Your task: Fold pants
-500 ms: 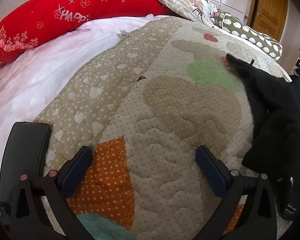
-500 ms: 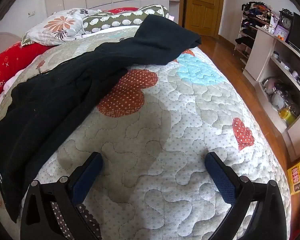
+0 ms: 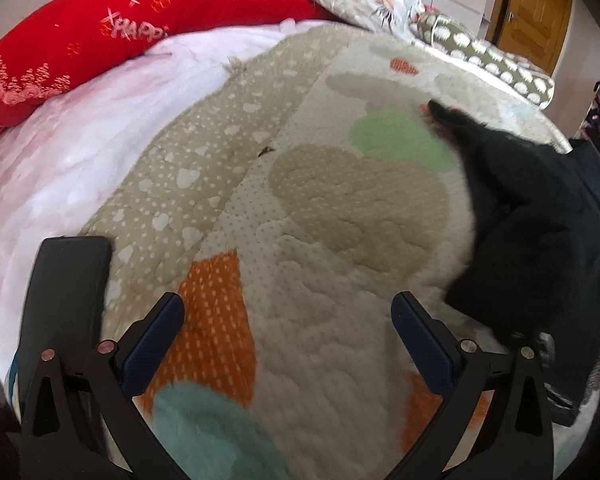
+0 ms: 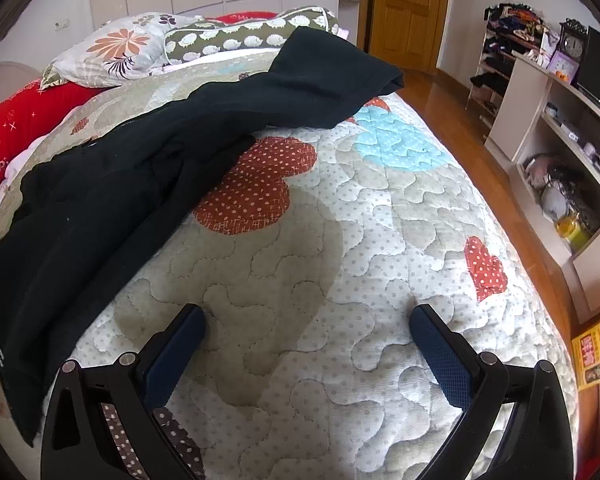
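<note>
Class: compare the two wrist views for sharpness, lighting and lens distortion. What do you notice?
Left wrist view: motion-blurred, quilt stitching smeared, black pants soft-edged. Right wrist view: sharp, even daylight, a soft shadow on the quilt between the fingers. Both: fisheye bulge, dark corners.

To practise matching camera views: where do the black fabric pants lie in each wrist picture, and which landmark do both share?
Left wrist view: black fabric pants bunched at the right edge, on the quilt.
Right wrist view: pants stretch from lower left to upper centre.
Shared landmark: long red "HAPPY" pillow.
</note>
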The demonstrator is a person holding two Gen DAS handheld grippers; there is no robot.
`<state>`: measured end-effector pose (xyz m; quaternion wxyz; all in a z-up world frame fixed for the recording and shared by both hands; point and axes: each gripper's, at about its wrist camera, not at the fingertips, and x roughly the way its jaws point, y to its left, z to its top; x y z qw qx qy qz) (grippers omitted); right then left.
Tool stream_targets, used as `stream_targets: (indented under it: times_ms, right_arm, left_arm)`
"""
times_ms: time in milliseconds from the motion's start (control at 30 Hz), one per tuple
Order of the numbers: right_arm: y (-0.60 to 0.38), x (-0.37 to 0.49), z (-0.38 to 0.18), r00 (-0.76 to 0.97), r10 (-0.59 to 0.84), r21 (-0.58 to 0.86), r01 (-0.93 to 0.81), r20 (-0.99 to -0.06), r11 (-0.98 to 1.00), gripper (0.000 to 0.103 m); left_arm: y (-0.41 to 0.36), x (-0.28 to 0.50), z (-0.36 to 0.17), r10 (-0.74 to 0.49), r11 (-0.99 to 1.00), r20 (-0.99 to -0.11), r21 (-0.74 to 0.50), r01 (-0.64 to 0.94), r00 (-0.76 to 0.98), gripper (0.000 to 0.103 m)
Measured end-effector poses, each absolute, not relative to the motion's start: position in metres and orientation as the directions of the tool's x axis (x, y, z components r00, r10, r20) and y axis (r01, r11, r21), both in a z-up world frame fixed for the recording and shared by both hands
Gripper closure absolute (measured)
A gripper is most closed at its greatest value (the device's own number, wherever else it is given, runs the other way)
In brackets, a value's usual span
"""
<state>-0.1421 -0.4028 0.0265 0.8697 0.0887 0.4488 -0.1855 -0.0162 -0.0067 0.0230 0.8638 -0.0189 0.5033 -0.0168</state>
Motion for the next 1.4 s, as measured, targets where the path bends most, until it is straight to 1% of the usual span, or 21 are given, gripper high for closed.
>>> stream_targets:
  times_ms: [67,167,300,367,400,433,733,1000,1400]
  right_arm:
    - [-0.399,-0.149,0.034,0.555,-0.233,0.014,0.404,-0.799,0.915,0.001]
    - [-0.385,-0.161,0.051,0.607,-0.228,0.039,0.394,-0.762,0.918,0.0]
    - [-0.362,-0.165,0.063,0.642,-0.206,0.04,0.347,-0.739,0.937,0.0]
    - [-0.354,-0.165,0.068,0.653,-0.194,0.05,0.334,-0.732,0.941,0.0]
    - [-0.352,-0.166,0.07,0.66,-0.191,0.051,0.329,-0.726,0.943,0.0]
    - [-0.35,-0.167,0.073,0.669,-0.188,0.052,0.322,-0.719,0.945,0.0]
    - [-0.341,-0.172,0.086,0.69,-0.182,0.057,0.309,-0.701,0.949,0.0]
    - [-0.338,-0.177,0.088,0.696,-0.185,0.046,0.298,-0.694,0.953,0.0]
    - [-0.334,-0.175,0.088,0.692,-0.176,0.039,0.284,-0.7,0.958,0.0]
  left_arm:
    - [-0.009,-0.028,0.041,-0.07,0.997,-0.848,-0.069,0.021,0.525,0.0]
    - [-0.021,-0.045,0.061,-0.073,0.997,-0.792,-0.049,0.057,0.607,0.0]
    - [-0.039,-0.055,0.079,-0.078,0.995,-0.775,-0.017,0.103,0.627,0.0]
    - [-0.044,-0.06,0.087,-0.101,0.992,-0.766,-0.027,0.125,0.635,0.0]
    - [-0.047,-0.063,0.089,-0.11,0.99,-0.753,-0.029,0.135,0.649,0.0]
    - [-0.056,-0.063,0.088,-0.091,0.99,-0.748,0.004,0.142,0.657,0.0]
    - [-0.084,-0.084,0.097,-0.179,0.978,-0.683,-0.045,0.204,0.708,0.0]
    - [-0.106,-0.091,0.099,-0.192,0.969,-0.69,-0.02,0.246,0.698,0.0]
    - [-0.114,-0.092,0.1,-0.192,0.965,-0.7,-0.009,0.26,0.688,0.0]
